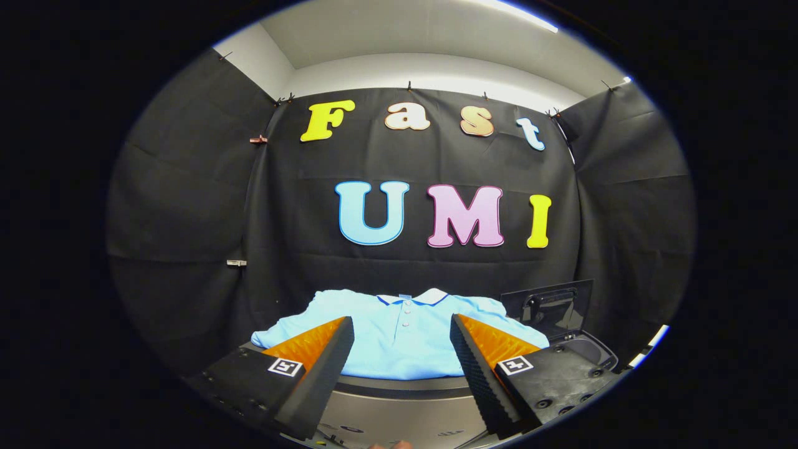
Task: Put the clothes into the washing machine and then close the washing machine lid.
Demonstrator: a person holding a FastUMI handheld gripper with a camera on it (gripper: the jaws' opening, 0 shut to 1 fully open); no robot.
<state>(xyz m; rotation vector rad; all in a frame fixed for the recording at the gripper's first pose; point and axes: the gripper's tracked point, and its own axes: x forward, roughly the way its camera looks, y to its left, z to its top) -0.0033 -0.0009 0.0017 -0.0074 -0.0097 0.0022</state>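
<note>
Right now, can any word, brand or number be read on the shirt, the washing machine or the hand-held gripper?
Light blue polo shirt: no text.
Grey washing machine front: small marks, too blurred to read.
Hand-held gripper, open, shirt just ahead of its fingers: square black-and-white marker on each finger, a pattern, no words.

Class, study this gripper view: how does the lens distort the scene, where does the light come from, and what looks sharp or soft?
Gripper view: fisheye bending curves the booth wall and ceiling edges; a bright ceiling strip lights the scene evenly; the light blue polo shirt is sharp, with no glare; the open tool frames it, fingers near the lens looming large.
</note>
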